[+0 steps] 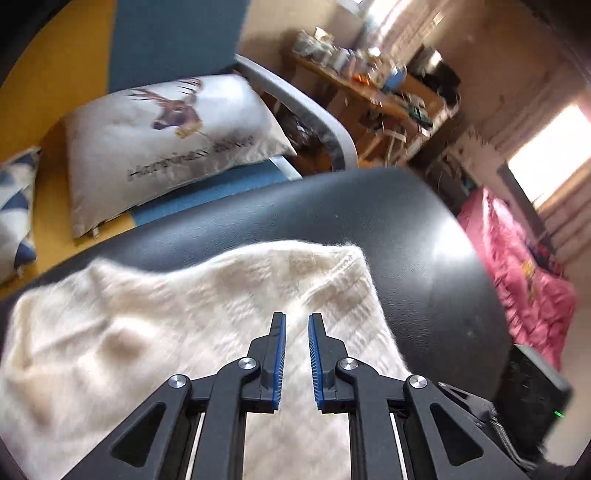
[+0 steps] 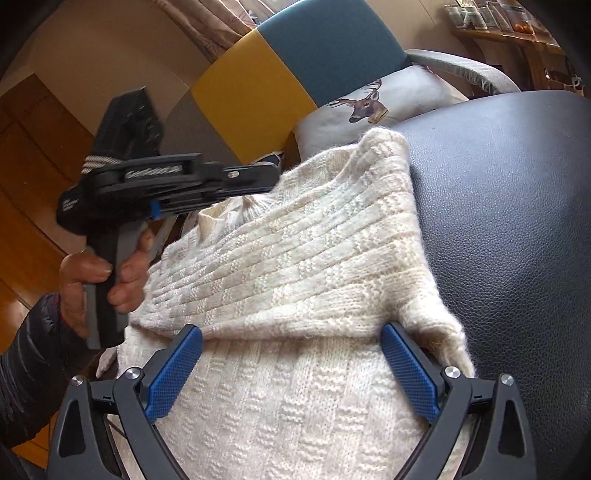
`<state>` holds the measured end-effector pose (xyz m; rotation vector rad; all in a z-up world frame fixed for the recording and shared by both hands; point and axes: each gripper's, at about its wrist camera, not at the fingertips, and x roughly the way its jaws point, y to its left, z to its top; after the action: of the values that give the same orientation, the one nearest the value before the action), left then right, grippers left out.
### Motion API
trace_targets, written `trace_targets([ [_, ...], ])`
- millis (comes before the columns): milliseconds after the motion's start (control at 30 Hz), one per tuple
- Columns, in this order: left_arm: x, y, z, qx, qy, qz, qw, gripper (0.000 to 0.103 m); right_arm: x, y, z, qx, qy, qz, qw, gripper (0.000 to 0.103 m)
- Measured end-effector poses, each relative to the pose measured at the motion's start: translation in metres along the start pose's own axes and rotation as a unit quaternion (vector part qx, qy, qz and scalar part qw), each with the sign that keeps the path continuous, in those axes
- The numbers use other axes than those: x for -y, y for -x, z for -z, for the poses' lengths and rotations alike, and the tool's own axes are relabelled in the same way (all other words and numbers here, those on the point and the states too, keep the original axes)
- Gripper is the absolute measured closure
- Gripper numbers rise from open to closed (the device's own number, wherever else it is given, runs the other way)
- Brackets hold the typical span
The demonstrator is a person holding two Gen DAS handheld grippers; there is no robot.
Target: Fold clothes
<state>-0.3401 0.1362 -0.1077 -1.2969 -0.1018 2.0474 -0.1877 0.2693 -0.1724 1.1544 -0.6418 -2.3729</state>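
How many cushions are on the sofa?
2. The deer cushion leans against the sofa back; a blue-patterned cushion sits at the picture's left edge. Others may be hidden.

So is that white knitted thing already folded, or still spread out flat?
Partly folded. The cream sweater has one layer doubled over another, its folded edge lying across between the right gripper's open fingers, on the black cushion.

black leather-look surface (image 1: 406, 229) in front, glossy with window glare. behind it a yellow-and-blue padded chair (image 2: 295, 62) with a grey armrest (image 1: 295, 99), holding a pale deer-print cushion (image 1: 166, 140) (some lettering, blurred). beyond, a cluttered wooden table (image 1: 373, 92) against a tan wall. bright window (image 1: 550, 147) at right, pink cloth (image 1: 517, 266) below it. wooden floor (image 2: 26, 229), curtains (image 2: 210, 29).
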Motion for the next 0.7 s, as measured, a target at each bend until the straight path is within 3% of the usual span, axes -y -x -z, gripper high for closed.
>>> trace_targets([
  [67, -0.019, 0.034, 0.018, 0.02, 0.036, 0.01, 0.9991, 0.089, -0.001, -0.001, 0.0, 0.0, 0.002, 0.004, 1.0, 0.003],
  [167, -0.06, 0.093, 0.065, 0.058, 0.104, -0.006, 0.9929, 0.081, -0.002, -0.002, 0.0, -0.001, 0.007, 0.011, 1.0, 0.003],
  [333, -0.136, 0.184, 0.15, 0.113, 0.231, -0.035, 0.9656, 0.075, -0.011, -0.007, 0.0, -0.009, 0.027, 0.039, 0.999, 0.003],
  [400, -0.155, 0.206, 0.175, 0.122, 0.257, -0.05, 0.9574, 0.073, -0.018, -0.009, -0.001, -0.021, 0.041, 0.065, 0.997, 0.003],
  [500, -0.17, 0.218, 0.194, 0.122, 0.267, -0.05, 0.9546, 0.069, -0.032, -0.008, -0.003, -0.033, 0.051, 0.103, 0.993, 0.003],
  [600, -0.177, 0.21, 0.201, 0.113, 0.271, -0.051, 0.9544, 0.068, -0.052, 0.011, -0.002, -0.005, 0.053, 0.094, 0.994, 0.003],
  [700, -0.184, 0.191, 0.2, 0.094, 0.274, -0.051, 0.9558, 0.068, -0.076, 0.02, 0.003, -0.005, 0.066, 0.089, 0.994, 0.003],
])
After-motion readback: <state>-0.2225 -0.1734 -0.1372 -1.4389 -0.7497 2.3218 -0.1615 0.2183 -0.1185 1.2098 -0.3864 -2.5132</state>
